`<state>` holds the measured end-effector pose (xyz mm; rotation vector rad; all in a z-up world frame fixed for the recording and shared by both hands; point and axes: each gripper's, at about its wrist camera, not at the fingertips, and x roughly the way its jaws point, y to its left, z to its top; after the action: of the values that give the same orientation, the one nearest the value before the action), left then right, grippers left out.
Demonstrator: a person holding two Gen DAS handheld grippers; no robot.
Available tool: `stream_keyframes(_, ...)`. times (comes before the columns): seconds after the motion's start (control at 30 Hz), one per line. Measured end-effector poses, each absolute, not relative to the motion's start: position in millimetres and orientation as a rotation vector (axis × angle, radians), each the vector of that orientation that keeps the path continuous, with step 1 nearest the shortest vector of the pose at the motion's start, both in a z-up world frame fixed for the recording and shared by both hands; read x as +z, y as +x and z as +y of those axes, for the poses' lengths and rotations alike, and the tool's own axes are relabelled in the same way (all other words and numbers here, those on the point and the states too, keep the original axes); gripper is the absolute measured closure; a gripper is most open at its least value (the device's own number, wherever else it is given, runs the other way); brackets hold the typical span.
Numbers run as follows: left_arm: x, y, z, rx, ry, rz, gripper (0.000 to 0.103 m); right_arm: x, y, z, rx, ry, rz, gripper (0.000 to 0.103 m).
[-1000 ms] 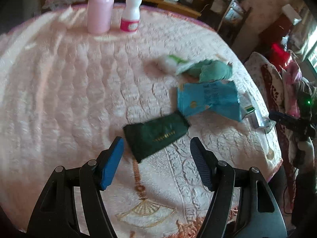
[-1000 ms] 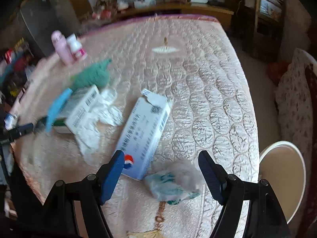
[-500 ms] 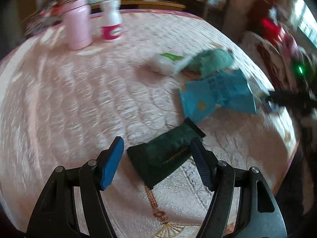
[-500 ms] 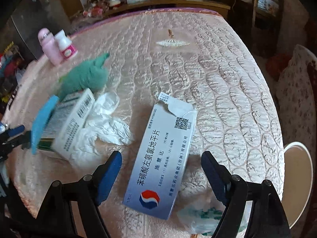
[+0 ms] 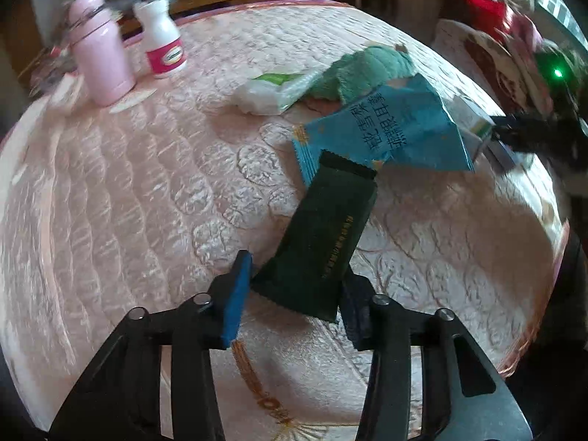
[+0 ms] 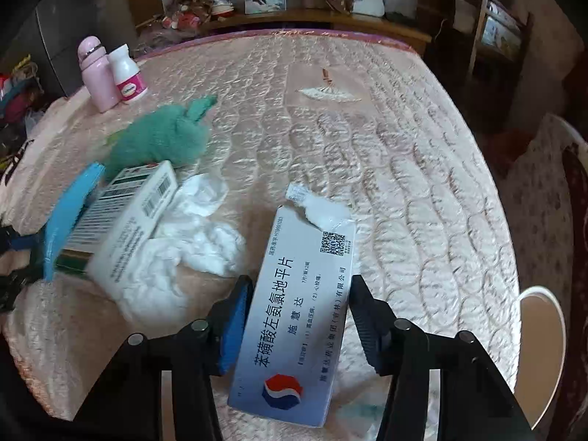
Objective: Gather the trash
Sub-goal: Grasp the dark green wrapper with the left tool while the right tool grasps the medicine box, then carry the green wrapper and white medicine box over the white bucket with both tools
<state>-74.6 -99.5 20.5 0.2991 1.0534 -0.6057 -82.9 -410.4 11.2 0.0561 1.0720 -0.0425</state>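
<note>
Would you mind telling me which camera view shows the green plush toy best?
The right wrist view: the green plush toy shows whole there, on the pink quilted bedcover. In the left wrist view the toy is partly hidden behind the blue snack wrapper.

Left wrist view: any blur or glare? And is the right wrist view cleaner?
Left wrist view: motion blur smears the pink bottle and the background top left, and the right edge is blurred too; the dark wrapper stays fairly sharp; the quilt shows sheen, no blown glare. Right wrist view: sharper, print on the box is legible; strong fisheye bending and dark corners in both.
</note>
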Motion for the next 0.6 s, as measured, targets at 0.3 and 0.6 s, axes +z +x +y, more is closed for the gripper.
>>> stream_keyframes(0.3,71,-99,-90,-0.587,0.196,0.985,0.069,58,-114,-421,0.024,0.178,0.956,0.053)
stream_keyframes(0.6,117,-123,-149,-0.691,0.167,0.909,0.069,102,-143,-431,0.083,0.258,0.862,0.052)
